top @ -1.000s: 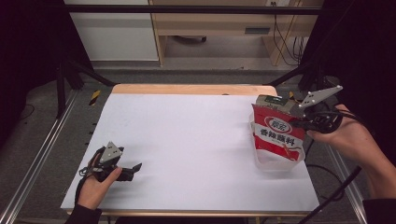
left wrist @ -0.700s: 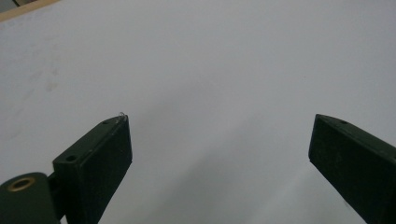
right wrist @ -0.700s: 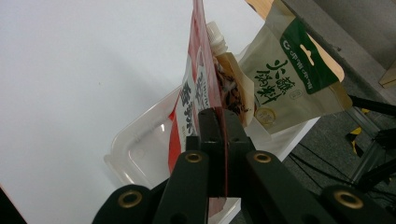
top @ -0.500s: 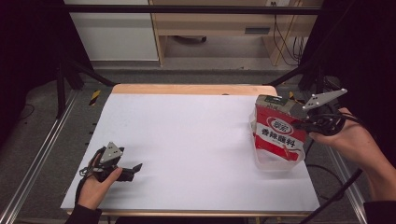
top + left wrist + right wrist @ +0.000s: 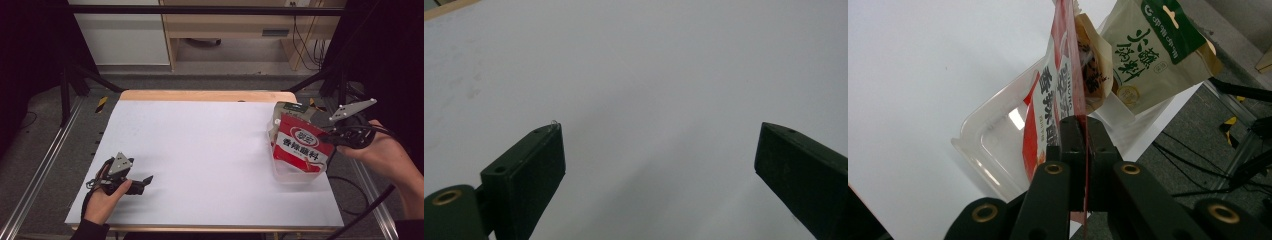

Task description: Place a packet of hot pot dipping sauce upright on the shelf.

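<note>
From above, I see a white tabletop (image 5: pixel 210 150) with my two hands coming in from the bottom edge. My right gripper (image 5: pixel 327 137) is at the far right side, its jaws pressed together on the edge of a red sauce packet (image 5: pixel 299 146) with white lettering. The right gripper view shows that thin sealed edge pinched flat between the two black jaws of the right gripper (image 5: pixel 1082 131), with the red sauce packet (image 5: pixel 1058 90) rising upright beyond them. The packet's lower part sits inside a clear plastic tray (image 5: pixel 292 175) near the right edge of the tabletop; in the right gripper view, the clear plastic tray (image 5: pixel 983 145) lies just beyond the jaws. Behind the red packet, also in the tray, stands a beige packet with a green top (image 5: pixel 1153 50), and between the two I can make out a small brown packet (image 5: pixel 1094 65).

My left gripper (image 5: pixel 142 181) rests low at the near left corner of the tabletop, well apart from the tray. Its jaws stand wide apart with nothing between them, just bare white surface ahead of the left gripper (image 5: pixel 659 150).
</note>
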Demonstrator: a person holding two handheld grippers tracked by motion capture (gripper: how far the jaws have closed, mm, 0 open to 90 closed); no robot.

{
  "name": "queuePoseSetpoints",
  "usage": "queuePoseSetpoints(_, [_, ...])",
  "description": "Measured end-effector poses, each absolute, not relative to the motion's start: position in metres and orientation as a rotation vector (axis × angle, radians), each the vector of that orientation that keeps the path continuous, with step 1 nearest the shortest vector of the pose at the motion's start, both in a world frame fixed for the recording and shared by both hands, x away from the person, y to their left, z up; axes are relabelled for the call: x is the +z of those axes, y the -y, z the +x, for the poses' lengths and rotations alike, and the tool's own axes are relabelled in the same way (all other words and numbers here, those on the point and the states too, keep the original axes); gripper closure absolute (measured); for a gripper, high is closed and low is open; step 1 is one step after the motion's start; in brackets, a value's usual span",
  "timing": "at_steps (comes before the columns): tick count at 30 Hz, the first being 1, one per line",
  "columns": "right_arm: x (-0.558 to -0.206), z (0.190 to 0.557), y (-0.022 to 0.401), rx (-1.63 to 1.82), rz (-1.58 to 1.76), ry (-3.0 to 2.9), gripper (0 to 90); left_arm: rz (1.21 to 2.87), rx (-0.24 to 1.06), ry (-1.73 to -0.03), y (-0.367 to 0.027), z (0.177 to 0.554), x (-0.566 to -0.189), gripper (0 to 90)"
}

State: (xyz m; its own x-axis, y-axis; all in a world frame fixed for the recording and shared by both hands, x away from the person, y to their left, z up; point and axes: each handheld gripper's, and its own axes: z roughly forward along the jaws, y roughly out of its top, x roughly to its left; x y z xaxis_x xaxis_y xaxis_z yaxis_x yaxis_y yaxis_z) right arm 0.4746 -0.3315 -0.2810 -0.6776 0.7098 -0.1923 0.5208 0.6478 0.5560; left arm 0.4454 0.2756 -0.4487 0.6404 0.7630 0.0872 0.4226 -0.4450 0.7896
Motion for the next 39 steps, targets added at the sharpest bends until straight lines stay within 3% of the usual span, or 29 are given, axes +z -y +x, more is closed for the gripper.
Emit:
queuePoseSetpoints(4, [-0.28,0.476,0.33,0.635,0.977,-2.485,87.5,2.087,0.564,-0.924,-0.276,0.446,-0.449,5.9])
queuePoseSetpoints(8, [-0.282,0.476,0.329,0.624,0.978,-2.489,78.9,2.084,0.565,-0.925,-0.276,0.445,-0.449,5.9])
queuePoseSetpoints(11, [-0.282,0.476,0.327,0.622,0.973,-2.477,69.2,2.088,0.564,-0.922,-0.276,0.445,-0.449,5.9])
queuePoseSetpoints(14, [-0.28,0.476,0.325,0.646,0.954,-2.435,53.5,2.091,0.565,-0.92,-0.276,0.445,-0.449,5.9])
queuePoseSetpoints(21, [-0.269,0.476,0.31,0.706,0.887,-2.349,32.2,2.093,0.565,-0.92,-0.276,0.445,-0.449,5.9])
queuePoseSetpoints(39, [-0.249,0.456,0.221,0.903,0.704,-2.249,17.9,2.084,0.57,-0.922,-0.277,0.445,-0.448,5.9])
